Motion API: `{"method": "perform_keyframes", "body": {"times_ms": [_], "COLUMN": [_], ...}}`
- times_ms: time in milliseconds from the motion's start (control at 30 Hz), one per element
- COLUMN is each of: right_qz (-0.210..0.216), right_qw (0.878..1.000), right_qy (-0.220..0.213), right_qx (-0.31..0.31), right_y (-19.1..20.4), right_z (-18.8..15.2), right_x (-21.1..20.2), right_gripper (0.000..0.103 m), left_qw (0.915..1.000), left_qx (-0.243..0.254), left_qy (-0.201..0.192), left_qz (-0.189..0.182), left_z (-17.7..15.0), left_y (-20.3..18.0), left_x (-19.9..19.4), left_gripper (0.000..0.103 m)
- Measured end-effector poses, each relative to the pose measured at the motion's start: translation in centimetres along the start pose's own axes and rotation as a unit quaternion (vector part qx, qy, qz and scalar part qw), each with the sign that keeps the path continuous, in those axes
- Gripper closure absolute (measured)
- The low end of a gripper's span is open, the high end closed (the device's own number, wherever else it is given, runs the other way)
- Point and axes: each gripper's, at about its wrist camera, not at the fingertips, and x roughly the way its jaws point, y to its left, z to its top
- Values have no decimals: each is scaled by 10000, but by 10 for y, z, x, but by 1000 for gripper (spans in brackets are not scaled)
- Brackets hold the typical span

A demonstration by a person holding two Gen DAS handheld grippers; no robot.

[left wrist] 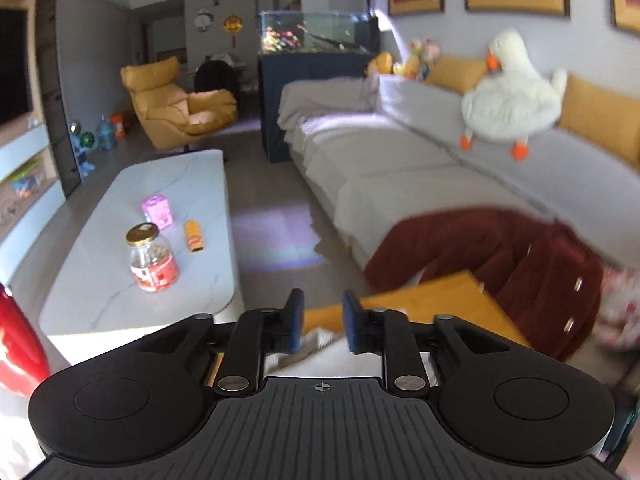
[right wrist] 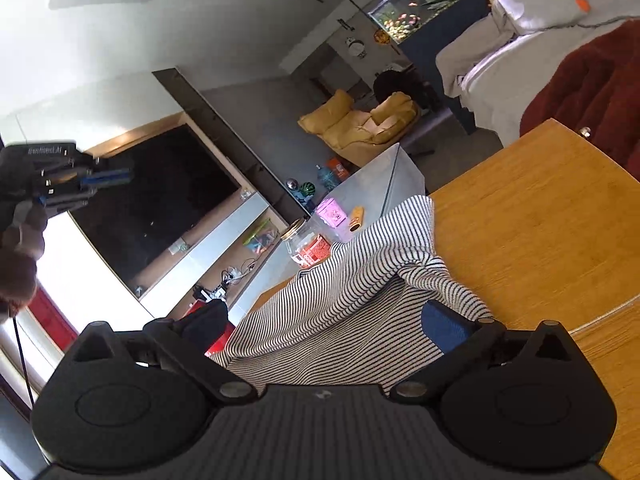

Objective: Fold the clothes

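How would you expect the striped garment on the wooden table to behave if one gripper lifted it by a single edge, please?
The striped garment would probably droop: it already lies in soft folds and hangs over the wooden table edge. It looks thin and light. Unfolded parts may slide and trail, so the fold would likely not hold.

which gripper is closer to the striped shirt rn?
Right. The right gripper sits open directly over the striped shirt on the wooden table; the left gripper is raised off to the side, empty.
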Motion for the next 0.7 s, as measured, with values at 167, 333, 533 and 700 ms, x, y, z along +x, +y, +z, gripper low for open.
{"method": "perform_keyframes", "body": {"times_ms": [167, 333, 533, 700], "right_qz": [-212, -267, -237, -231], "right_qw": [9983, 9978, 9977, 9977], "right_qy": [88, 115, 80, 73], "right_qx": [544, 600, 634, 633], "right_y": [-16, -19, -18, -20], "right_z": [0, -1, -1, -1], "right_x": [8, 12, 11, 12], "right_gripper": [0, 0, 0, 0], "left_qw": [9842, 9563, 9529, 9594], "left_qx": [1047, 1499, 1443, 1213], "left_qy": [1382, 2416, 2534, 2438], "left_qz": [359, 688, 831, 737], "left_z": [-85, -158, -177, -167], "left_y": [-37, -28, -5, 3], "left_x": [25, 46, 50, 43], "left_gripper": [47, 45, 64, 91]}}
